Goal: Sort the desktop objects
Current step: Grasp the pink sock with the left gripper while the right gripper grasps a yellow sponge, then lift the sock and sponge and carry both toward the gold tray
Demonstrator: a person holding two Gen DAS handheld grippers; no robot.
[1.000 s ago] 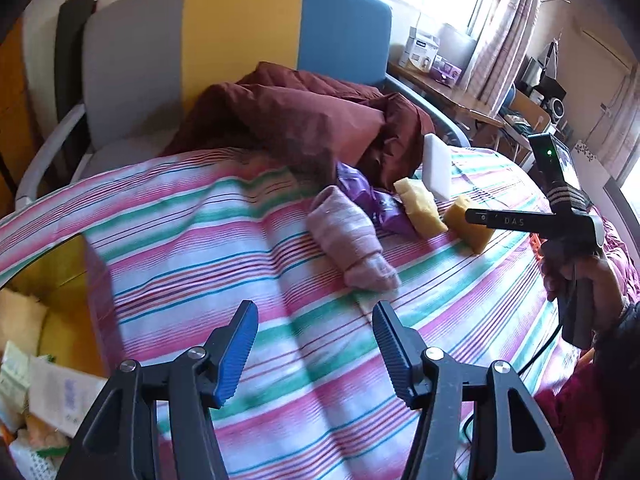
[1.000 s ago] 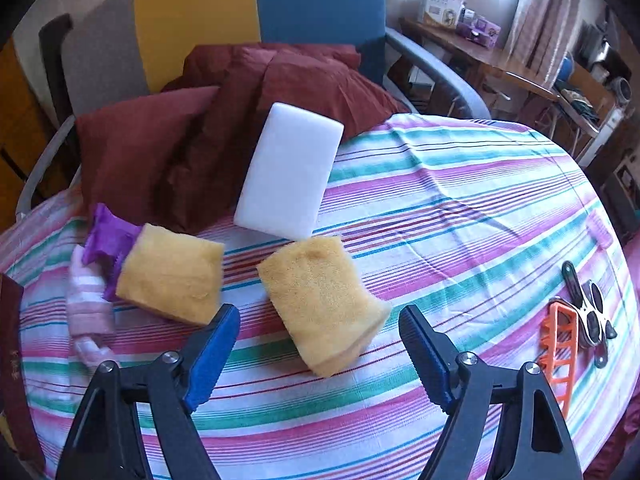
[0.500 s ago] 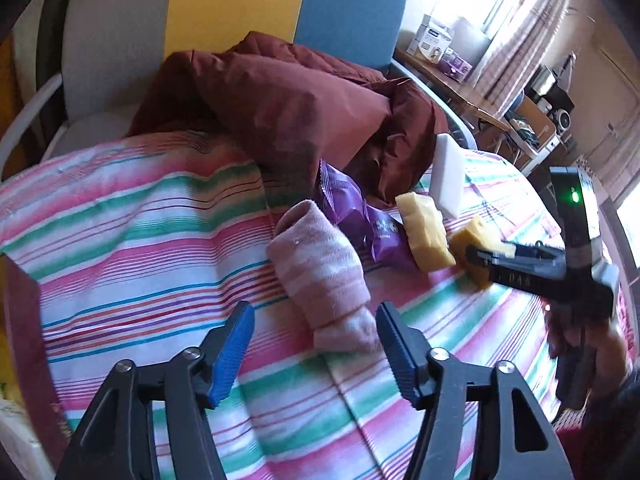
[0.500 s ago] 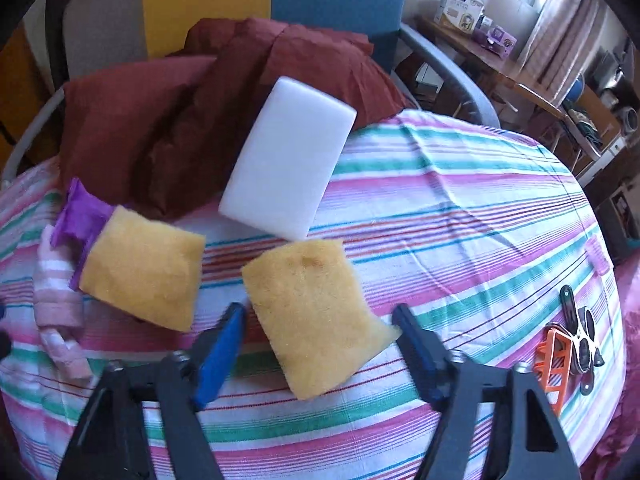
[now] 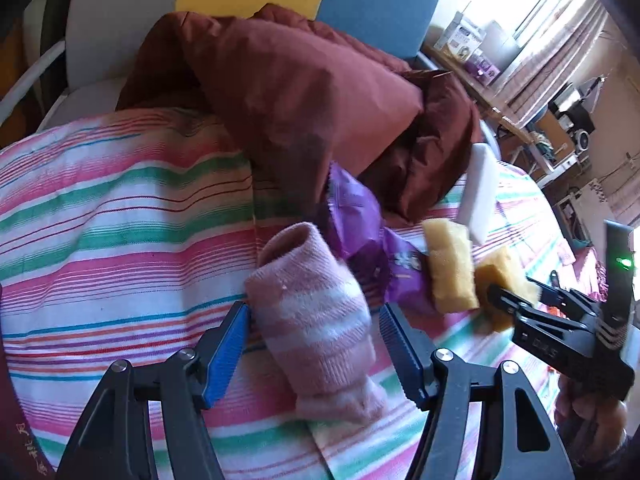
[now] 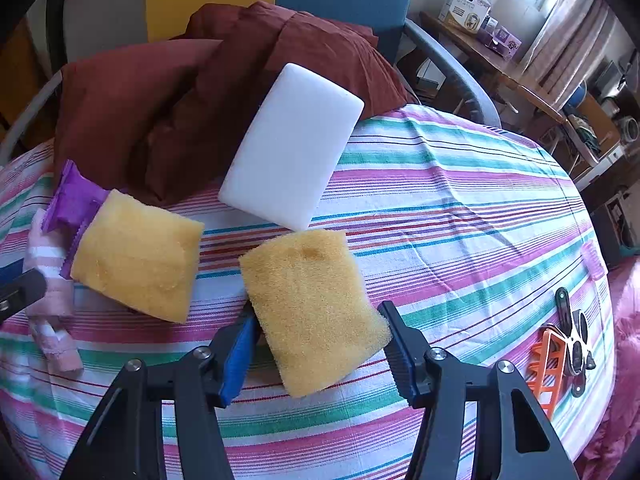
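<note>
Left wrist view: the left gripper [image 5: 314,340] straddles a rolled pink striped sock [image 5: 316,320] lying on the striped cloth [image 5: 120,240]. Its jaws have just been opening and stand wide; the blue pad at 9 o'clock of the sock lies just beside it, and the pad at 3 o'clock stands clear. At 1 o'clock of the sock lies a purple wrapper [image 5: 360,220], partly under a maroon garment [image 5: 300,100]. This view alone shows the right gripper from outside, at 3 o'clock, with a hand [image 5: 588,412] on its grip.

Right wrist view: the right gripper [image 6: 318,336] has a yellow sponge [image 6: 312,308] between its fingers. Its jaws have just been closing. Both pads sit at the sponge's edges; whether they press on it cannot be told. A second yellow sponge [image 6: 140,256] lies at 9 o'clock of the first, resting partly on the wrapper. A white foam block [image 6: 292,144] leans on the garment at 12 o'clock. Only this view shows an orange and black tool [image 6: 560,344] at 3 o'clock, near the cloth's edge.
</note>
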